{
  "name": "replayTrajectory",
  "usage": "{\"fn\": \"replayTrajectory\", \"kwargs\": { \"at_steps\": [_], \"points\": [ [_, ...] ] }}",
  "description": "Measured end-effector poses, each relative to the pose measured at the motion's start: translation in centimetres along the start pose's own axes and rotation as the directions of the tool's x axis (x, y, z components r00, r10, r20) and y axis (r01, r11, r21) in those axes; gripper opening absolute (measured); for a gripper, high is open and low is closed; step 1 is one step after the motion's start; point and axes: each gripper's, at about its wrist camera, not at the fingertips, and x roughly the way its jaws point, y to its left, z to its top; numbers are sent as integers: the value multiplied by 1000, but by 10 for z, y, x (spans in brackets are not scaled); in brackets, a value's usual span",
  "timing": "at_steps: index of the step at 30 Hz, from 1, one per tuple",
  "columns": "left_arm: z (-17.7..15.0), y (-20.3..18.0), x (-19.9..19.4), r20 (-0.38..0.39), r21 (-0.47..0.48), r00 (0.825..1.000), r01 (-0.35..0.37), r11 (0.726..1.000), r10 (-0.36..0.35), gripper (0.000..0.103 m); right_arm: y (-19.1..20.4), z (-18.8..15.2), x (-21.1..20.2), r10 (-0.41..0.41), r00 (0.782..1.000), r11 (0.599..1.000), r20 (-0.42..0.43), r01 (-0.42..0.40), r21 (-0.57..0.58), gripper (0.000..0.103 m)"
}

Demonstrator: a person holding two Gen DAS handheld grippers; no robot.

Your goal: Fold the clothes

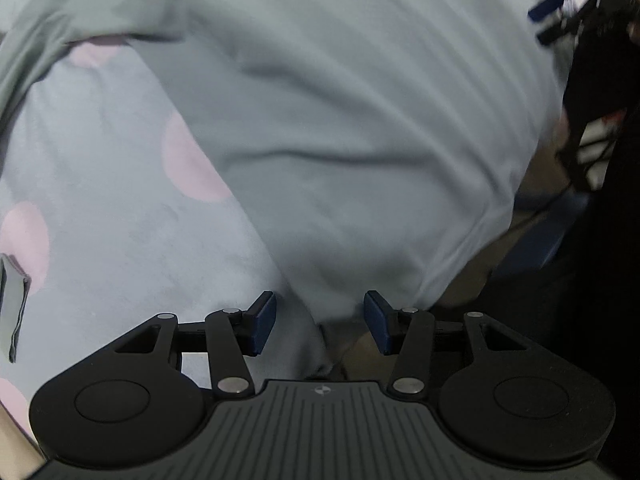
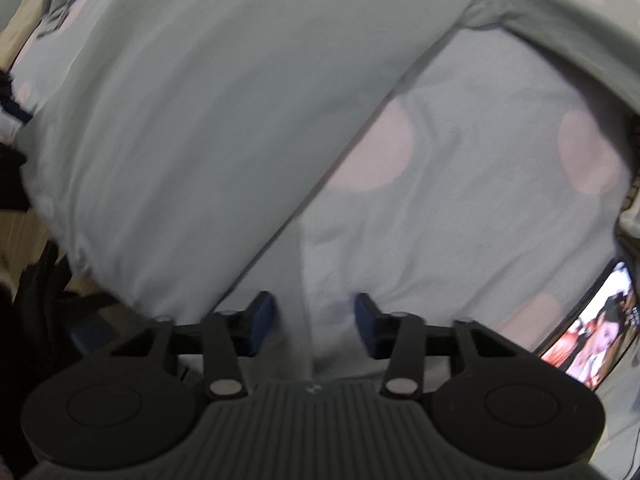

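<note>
A pale grey-green garment (image 1: 340, 120) lies spread on a light blue bed sheet with pink dots (image 1: 100, 220). My left gripper (image 1: 320, 322) points down over the garment's near corner at the bed's edge. Its blue pads stand apart, with cloth under the gap and nothing pinched. In the right wrist view the same garment (image 2: 180, 120) fills the left side, its straight edge running diagonally down to my right gripper (image 2: 314, 320). That gripper's pads are also apart, over a crease of cloth beside the garment's edge. The right gripper's blue fingertips (image 1: 546, 5) show at the left view's top right.
A lit screen (image 2: 592, 340) lies on the sheet (image 2: 480, 220) at the right. A small folded grey cloth (image 1: 12, 304) sits at the left view's edge. Beyond the bed's edge are wooden floor (image 2: 20, 240) and dark objects (image 1: 592, 140).
</note>
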Motion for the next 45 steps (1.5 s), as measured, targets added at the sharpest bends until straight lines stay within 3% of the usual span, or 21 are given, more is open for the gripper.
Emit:
{"fn": "replayTrajectory", "kwargs": {
  "at_steps": [2,4,6,10,13,16,19,24,27,30,32,36,39,41,42,45],
  "points": [
    [-1,0,3,1,9,1000,-6,1000,6,42,10,-1,1,-11,1000,999,-13,11,-40,35],
    [-2,0,3,12,-2,1000,-3,1000,3,32,15,-1,-1,-17,1000,999,-15,16,-48,16],
    [-2,-2,0,25,-9,1000,1,1000,-1,17,18,-1,-5,-12,1000,999,-15,11,-42,4],
    [-4,-9,-13,63,-23,998,-17,1000,18,1,20,-4,-30,16,1000,1000,-3,-16,-18,3],
    [-8,-4,-40,144,-105,987,80,991,-64,1,18,-8,-58,10,1000,1000,3,-10,-5,3],
    [-18,-1,-67,181,-156,979,124,980,-95,1,2,-12,-81,32,999,998,-18,-32,46,3],
    [-32,7,-82,163,-233,981,144,962,-107,1,-8,-19,-93,36,998,996,-59,-31,85,1],
    [-46,39,-80,120,-372,983,174,912,-139,0,3,-22,-66,-16,989,998,-146,25,61,1],
    [-37,39,-62,45,-392,991,137,910,-130,0,10,-20,-39,-34,978,998,-204,43,39,1],
    [-36,40,-42,-58,-363,992,86,928,-115,0,17,-18,-11,-69,962,998,-263,68,-13,1],
    [-32,39,-24,-134,-340,986,50,939,-101,1,19,-15,1,-74,956,997,-284,69,-27,1],
    [-32,43,5,-276,-305,958,-9,952,-79,0,24,-12,12,-78,951,996,-299,62,-63,2],
    [-30,47,-3,-235,-318,964,47,947,-127,0,25,-13,7,-75,957,995,-279,55,-79,7],
    [-28,53,-21,-147,-330,979,88,940,-144,0,22,-11,-4,-50,968,997,-246,36,-62,21],
    [-27,58,-30,-111,-335,983,104,937,-148,3,19,-10,-10,-44,972,998,-230,33,-55,38],
    [-21,75,-55,-6,-354,991,125,927,-136,17,7,0,-27,-56,982,998,-182,48,-46,40]
  ]
}}
